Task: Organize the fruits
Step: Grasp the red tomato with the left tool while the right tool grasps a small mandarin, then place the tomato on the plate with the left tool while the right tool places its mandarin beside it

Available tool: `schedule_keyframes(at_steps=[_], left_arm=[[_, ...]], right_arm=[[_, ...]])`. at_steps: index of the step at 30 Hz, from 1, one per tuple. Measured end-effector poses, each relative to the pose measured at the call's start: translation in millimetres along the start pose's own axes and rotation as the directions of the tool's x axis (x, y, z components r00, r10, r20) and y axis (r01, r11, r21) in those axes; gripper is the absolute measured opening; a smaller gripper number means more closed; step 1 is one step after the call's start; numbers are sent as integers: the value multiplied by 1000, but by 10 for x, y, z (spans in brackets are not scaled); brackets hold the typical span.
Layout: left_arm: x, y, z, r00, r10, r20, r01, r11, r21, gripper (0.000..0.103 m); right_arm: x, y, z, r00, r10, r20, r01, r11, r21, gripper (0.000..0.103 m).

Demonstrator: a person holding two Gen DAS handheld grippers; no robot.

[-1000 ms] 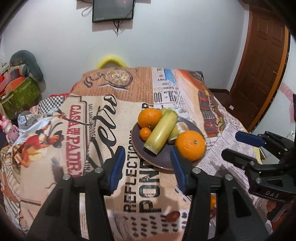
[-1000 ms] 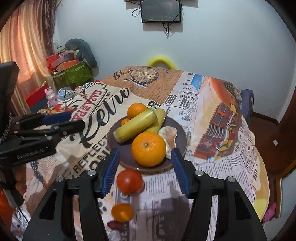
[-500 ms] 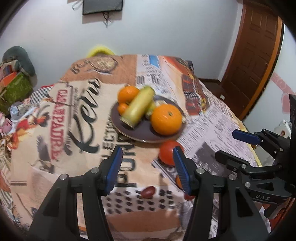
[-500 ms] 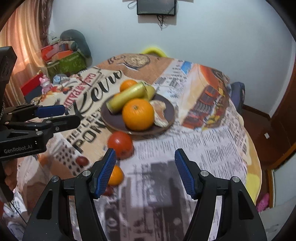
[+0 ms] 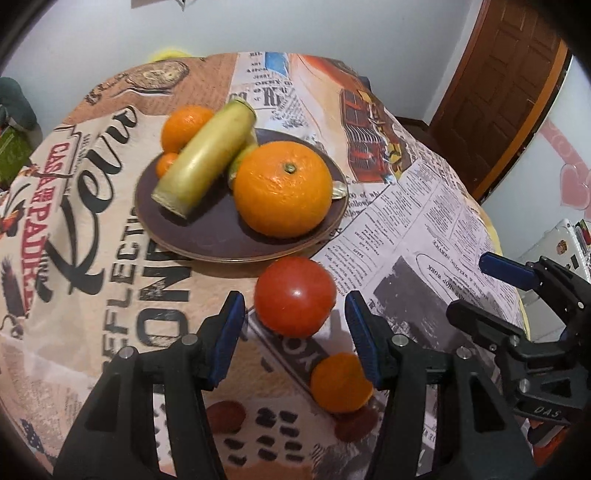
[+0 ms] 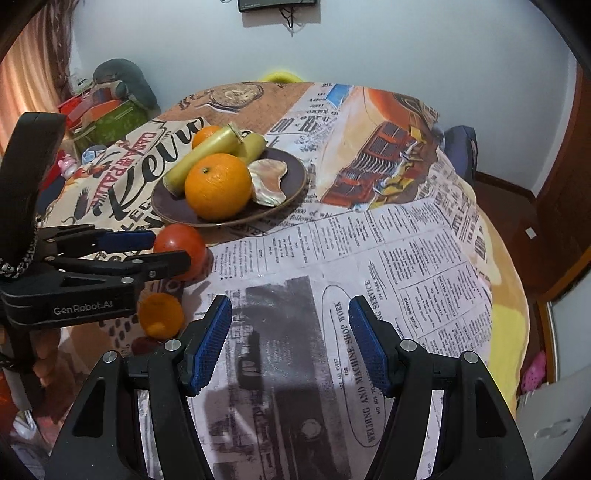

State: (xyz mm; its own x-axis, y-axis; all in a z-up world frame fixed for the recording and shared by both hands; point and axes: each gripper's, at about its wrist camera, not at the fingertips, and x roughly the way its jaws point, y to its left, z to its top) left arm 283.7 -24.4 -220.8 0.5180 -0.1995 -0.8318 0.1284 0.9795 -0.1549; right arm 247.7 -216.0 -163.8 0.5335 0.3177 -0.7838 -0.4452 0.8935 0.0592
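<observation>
**Tomato framed by the left claw beside the loaded plate**

A round table covered by a printed newspaper-style tablecloth is seen in both views. A brown wooden door is shown at the upper right of the left wrist view; stacked boxes and a wall screen are seen at the upper left and top of the right wrist view.

On the dark brown plate, two large oranges are counted, the big one in front and another behind, with one small mandarin, two yellow-green cylinders, the nearer lying across them, and one pale shell-like piece.

Off the plate, one red tomato, one small orange and two dark reddish fruits are counted on the cloth.

The left gripper is held released, its blue pads spread wide; the tomato is seen between and just ahead of them, at lower centre, untouched. The small orange is found low, by the right-hand pad. The right gripper is likewise spread wide, with only bare cloth between its pads.
</observation>
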Motion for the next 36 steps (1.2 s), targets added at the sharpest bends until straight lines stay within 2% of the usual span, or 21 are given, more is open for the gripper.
schedule_keyframes(at_steps=[5,8,15,21,22,24,26,27,36], left_arm=[[6,-19,18,1000,6,23,-6,1000,18,44],[-24,31,14,1000,-8,18,8,1000,11,43],[-382,212,-110,996,30,85,-30,1000,2,42],[-660,424,-252,989,84,125,-82,996,-18,42],[-689,448,-274,988,85,128,-83,996,-22,42],[-732,488,-311,988,86,132,-83,996,-30,42],[-752,513,-343,987,88,133,-83,996,-38,42],[-758,521,-353,987,88,133,-84,996,-40,42],[-786,520,-337,986,79,146,-72,996,-52,42]], right_arm=[[35,41,-5,1000,13,-7,-13,1000,-3,62],[32,104,11,999,32,-5,-32,999,-12,62],[35,368,23,995,99,-5,-99,995,-28,62],[174,643,-21,987,153,-51,-156,986,-58,62],[208,669,-29,985,161,-64,-165,984,-59,61],[278,715,-47,980,176,-87,-181,982,-55,53],[351,736,-59,973,202,-115,-208,977,-46,37],[364,745,-62,972,203,-120,-209,977,-42,35],[216,630,0,980,189,-70,-191,981,-24,35]])
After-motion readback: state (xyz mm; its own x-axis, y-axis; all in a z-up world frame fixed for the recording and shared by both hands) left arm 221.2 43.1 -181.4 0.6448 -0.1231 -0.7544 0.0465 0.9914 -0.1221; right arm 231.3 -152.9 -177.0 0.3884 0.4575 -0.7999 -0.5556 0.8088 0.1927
